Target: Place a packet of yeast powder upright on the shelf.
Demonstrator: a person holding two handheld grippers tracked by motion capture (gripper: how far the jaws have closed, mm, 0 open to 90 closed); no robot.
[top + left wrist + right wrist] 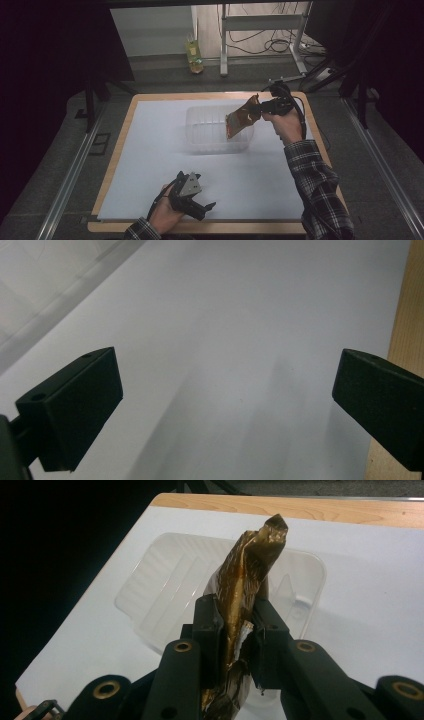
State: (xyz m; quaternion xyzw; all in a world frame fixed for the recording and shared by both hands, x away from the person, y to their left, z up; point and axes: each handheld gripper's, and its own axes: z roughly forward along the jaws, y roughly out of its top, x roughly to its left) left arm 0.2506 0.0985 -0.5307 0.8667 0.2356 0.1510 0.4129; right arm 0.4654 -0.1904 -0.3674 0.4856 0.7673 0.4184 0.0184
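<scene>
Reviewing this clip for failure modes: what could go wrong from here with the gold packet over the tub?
1. The right gripper pinches the packet near one end; the limp foil could slip out.
2. The packet hangs over the tub's right rim and could drop outside.
3. The light tub could get nudged; the left gripper rests open, away from it.

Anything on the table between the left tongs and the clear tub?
Nothing: in the high view, only bare white sheet lies between the left tongs and the clear tub.

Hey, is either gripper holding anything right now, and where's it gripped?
The right gripper is shut on a gold foil pouch, pinching it near its lower end, above the clear tub. The left gripper stands open, holding nothing.
</scene>
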